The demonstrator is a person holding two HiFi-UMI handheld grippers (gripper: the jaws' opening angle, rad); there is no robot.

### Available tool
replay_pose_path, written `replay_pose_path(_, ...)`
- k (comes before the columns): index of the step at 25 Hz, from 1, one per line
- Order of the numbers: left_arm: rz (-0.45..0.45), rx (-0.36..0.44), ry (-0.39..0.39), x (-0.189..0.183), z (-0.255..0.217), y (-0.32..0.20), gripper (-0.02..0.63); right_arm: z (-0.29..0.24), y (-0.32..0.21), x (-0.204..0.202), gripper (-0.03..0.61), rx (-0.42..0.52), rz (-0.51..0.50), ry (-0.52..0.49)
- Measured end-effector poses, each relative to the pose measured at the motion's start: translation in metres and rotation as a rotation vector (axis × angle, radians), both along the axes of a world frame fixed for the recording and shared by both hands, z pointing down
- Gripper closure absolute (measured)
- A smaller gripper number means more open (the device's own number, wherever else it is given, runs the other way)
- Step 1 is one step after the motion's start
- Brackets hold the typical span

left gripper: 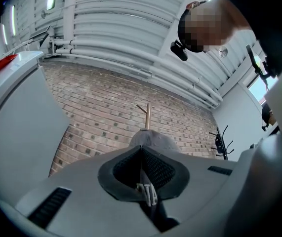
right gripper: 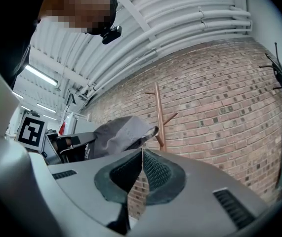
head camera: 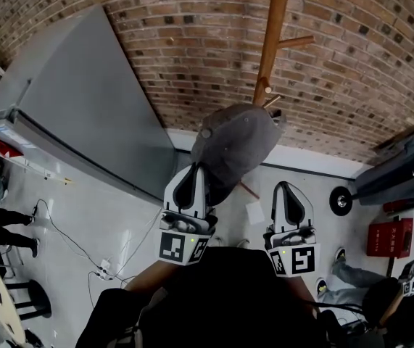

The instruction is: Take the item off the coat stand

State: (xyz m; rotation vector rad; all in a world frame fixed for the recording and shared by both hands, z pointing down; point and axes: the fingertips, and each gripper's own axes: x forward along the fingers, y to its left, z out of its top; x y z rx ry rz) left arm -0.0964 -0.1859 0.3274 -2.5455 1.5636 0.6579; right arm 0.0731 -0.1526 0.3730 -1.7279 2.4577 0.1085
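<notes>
A grey cap (head camera: 232, 147) hangs from my left gripper (head camera: 192, 174), which is shut on its edge. The cap sits just left of the wooden coat stand (head camera: 272, 35), close to a short peg; whether it touches the peg I cannot tell. In the left gripper view the cap (left gripper: 150, 139) bulges beyond the shut left gripper (left gripper: 141, 149), with the coat stand's top (left gripper: 147, 115) behind it. My right gripper (head camera: 288, 191) is shut and empty, to the right of the cap. The right gripper view shows the cap (right gripper: 121, 135) left of the coat stand (right gripper: 159, 112), above the right gripper (right gripper: 142, 152).
A tall grey cabinet (head camera: 69, 100) stands left of the stand against the brick wall (head camera: 192, 20). A dark bag (head camera: 402, 169) and a red box (head camera: 389, 238) lie at the right. Cables (head camera: 83, 252) trail on the floor. Black wall hooks (left gripper: 222, 139) are mounted further right.
</notes>
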Motion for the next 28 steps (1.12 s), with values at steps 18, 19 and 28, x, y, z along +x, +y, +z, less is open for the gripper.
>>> replay_pose_path(18, 0.062, -0.041, -0.045, 0.034, 0.028, 0.001, 0.594, -0.002, -0.014, 0.001, 0.560, 0.028, 0.050, 0.051)
replay_pose_path(19, 0.063, -0.041, -0.047, 0.035, 0.029, 0.001, 0.594, -0.002, -0.014, 0.002, 0.560, 0.027, 0.051, 0.051)
replay_pose_path(28, 0.085, -0.043, -0.044, 0.043, 0.031, 0.000, 0.594, -0.002, -0.013, 0.002, 0.560, 0.030, 0.050, 0.039)
